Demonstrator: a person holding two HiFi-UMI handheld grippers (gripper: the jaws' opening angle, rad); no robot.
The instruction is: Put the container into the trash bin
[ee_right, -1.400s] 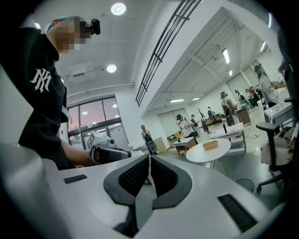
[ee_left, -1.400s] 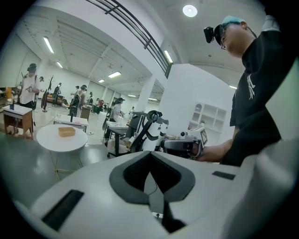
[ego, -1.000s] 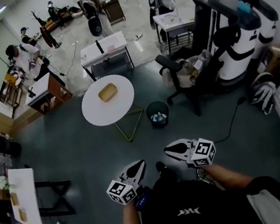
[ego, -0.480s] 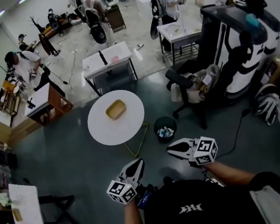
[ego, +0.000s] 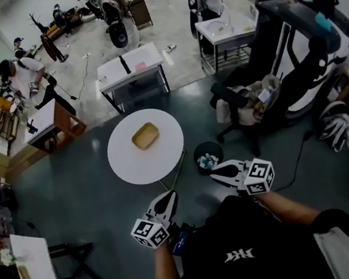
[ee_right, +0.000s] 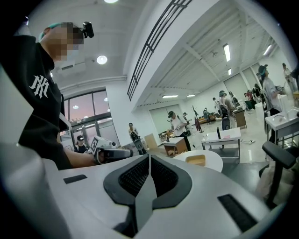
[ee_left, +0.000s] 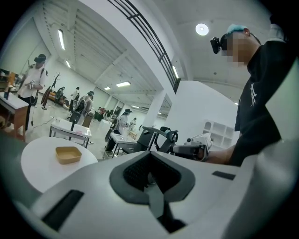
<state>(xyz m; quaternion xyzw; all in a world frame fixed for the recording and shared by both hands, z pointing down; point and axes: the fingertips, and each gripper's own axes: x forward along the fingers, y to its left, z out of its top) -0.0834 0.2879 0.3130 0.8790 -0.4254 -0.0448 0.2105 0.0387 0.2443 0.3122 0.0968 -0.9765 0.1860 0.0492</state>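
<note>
A tan rectangular container (ego: 145, 135) lies on the round white table (ego: 126, 166); the same container (ee_left: 68, 154) shows in the left gripper view and again (ee_right: 195, 160) in the right gripper view. A dark round trash bin (ego: 209, 157) with some litter inside stands on the floor by the table's right side. My left gripper (ego: 168, 199) is shut and empty, held short of the table's near edge. My right gripper (ego: 216, 174) is shut and empty too, just on the near side of the bin. In each gripper view the jaws (ee_left: 150, 176) (ee_right: 148, 158) meet with nothing between them.
A black office chair (ego: 248, 107) piled with items stands right of the bin, with a large black-and-white machine (ego: 309, 55) behind it. White desks (ego: 131, 70) and several people are farther back. A low white table (ego: 35, 272) sits at the left.
I have walked forward: the round table and the trash bin have come nearer and lower in the head view. Both grippers stay shut and level in front of me.
</note>
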